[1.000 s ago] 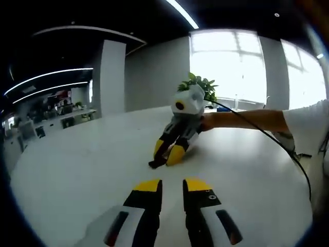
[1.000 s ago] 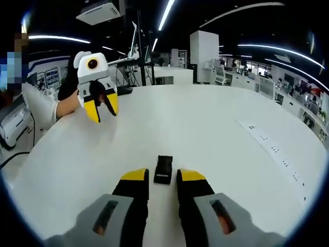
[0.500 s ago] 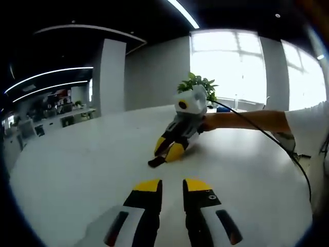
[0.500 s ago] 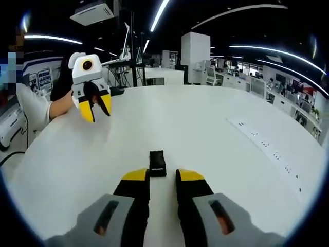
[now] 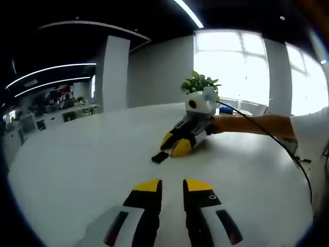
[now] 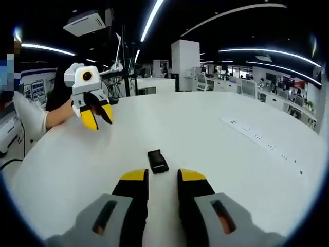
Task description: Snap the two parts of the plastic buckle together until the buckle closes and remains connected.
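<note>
A small black plastic buckle (image 6: 157, 160) lies flat on the white round table (image 6: 231, 154), a short way beyond my right gripper (image 6: 163, 177). That gripper's yellow-tipped jaws stand open, nothing between them. In the left gripper view the same buckle (image 5: 160, 156) rests on the table just in front of the right gripper (image 5: 172, 146), which is low over the surface. My left gripper (image 5: 173, 186) is open and holds nothing, well back from the buckle. It also appears in the right gripper view, where the left gripper (image 6: 99, 120) hangs above the table at the left in a person's hand.
A person's arm (image 5: 247, 123) and a black cable (image 5: 277, 146) run in from the right of the left gripper view. A potted plant (image 5: 198, 82) stands at the table's far edge. A row of small marks (image 6: 257, 138) crosses the table's right side. Desks fill the room behind.
My right gripper has drawn back from the buckle, which lay between its tips and now lies ahead of them, turned slightly. The left gripper has barely moved.
</note>
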`<state>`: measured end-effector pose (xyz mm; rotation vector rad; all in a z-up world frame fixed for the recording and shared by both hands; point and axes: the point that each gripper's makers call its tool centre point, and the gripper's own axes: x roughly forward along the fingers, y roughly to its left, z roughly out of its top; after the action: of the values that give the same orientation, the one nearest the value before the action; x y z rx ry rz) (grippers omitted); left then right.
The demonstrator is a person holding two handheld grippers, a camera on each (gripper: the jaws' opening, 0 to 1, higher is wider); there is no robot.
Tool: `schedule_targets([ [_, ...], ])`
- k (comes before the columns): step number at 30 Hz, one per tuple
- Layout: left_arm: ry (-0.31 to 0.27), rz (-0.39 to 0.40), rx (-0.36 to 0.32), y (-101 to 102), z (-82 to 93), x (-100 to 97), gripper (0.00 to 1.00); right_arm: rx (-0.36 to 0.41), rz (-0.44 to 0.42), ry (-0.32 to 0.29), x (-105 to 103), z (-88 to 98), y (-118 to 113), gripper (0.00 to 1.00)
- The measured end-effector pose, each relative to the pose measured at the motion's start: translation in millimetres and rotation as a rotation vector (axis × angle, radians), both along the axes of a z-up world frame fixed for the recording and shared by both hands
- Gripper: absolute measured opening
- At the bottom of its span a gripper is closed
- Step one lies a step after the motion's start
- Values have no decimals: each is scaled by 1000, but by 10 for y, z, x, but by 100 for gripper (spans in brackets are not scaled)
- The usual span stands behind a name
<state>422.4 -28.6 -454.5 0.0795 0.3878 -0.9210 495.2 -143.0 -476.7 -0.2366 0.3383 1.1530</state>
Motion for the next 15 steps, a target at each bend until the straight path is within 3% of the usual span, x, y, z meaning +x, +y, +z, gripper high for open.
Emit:
schedule_targets([
  [5, -14, 33, 25, 37, -2, 10, 18, -5, -61, -18, -100, 6, -118, 28],
  [9, -61, 65, 52, 35, 129, -6, 25, -1, -105, -56, -216, 110, -238, 32],
  [15, -66, 145, -29, 85, 323, -12, 30, 117, -225, -75, -387, 426, -400, 39],
])
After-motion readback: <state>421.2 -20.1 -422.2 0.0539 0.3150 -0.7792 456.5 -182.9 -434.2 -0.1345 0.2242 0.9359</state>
